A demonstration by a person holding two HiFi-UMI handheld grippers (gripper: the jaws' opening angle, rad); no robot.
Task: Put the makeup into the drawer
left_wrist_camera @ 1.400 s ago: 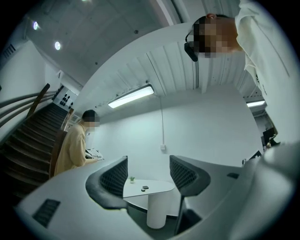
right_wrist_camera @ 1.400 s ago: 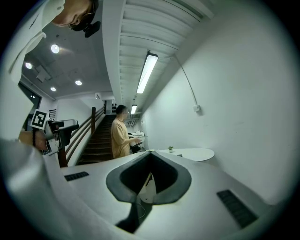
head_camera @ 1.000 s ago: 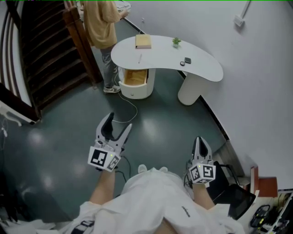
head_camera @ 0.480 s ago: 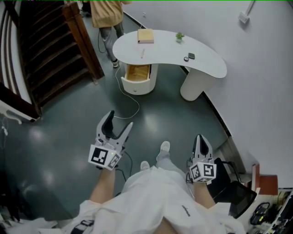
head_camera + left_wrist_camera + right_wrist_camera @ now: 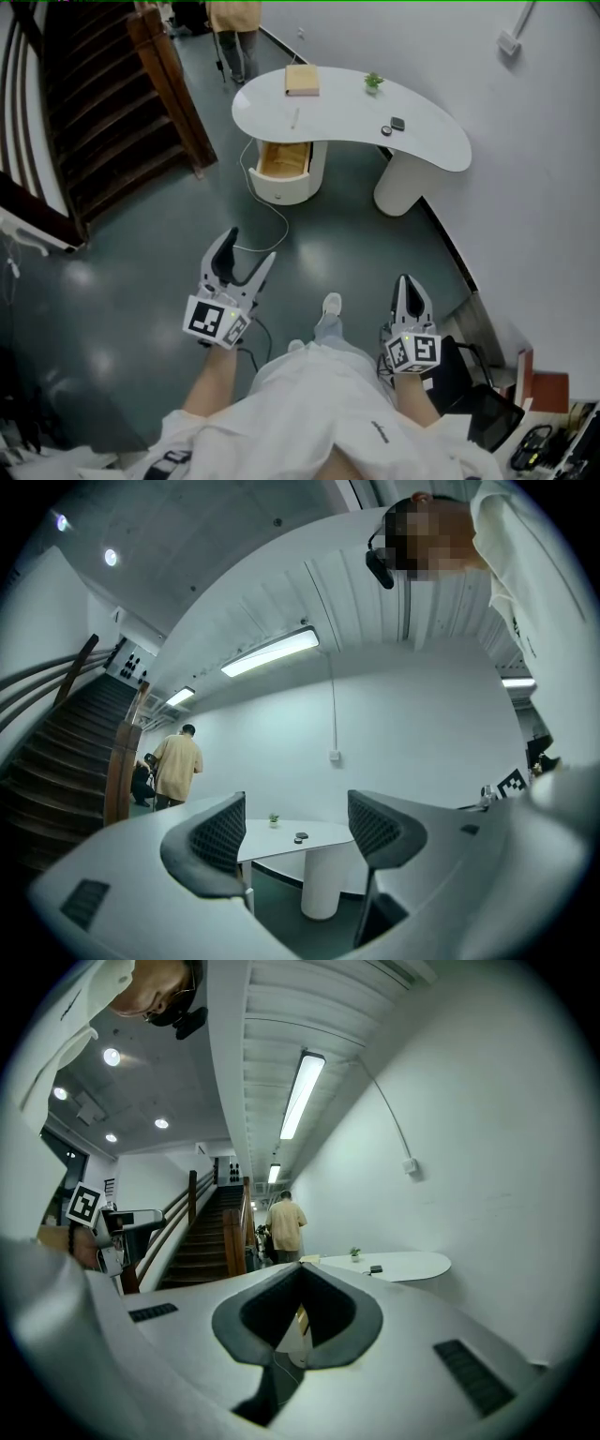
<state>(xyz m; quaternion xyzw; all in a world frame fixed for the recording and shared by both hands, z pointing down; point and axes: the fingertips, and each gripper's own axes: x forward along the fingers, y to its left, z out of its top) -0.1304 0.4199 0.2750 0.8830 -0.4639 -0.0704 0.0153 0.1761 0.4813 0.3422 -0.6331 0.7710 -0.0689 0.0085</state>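
White worktop (image 5: 347, 112) well ahead at 12 o'clock, its drawer (image 5: 281, 161) open beneath. Left claw (image 5: 249, 249) is spread and empty; right claw (image 5: 406, 284) is pressed together and empty. The small dark item (image 5: 397, 124), likely the makeup, lies toward the worktop's 3 o'clock end. Best to walk close before reaching.

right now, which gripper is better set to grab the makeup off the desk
Probably left: the left gripper is open and empty, while the right gripper is shut. Both are far from the white desk.
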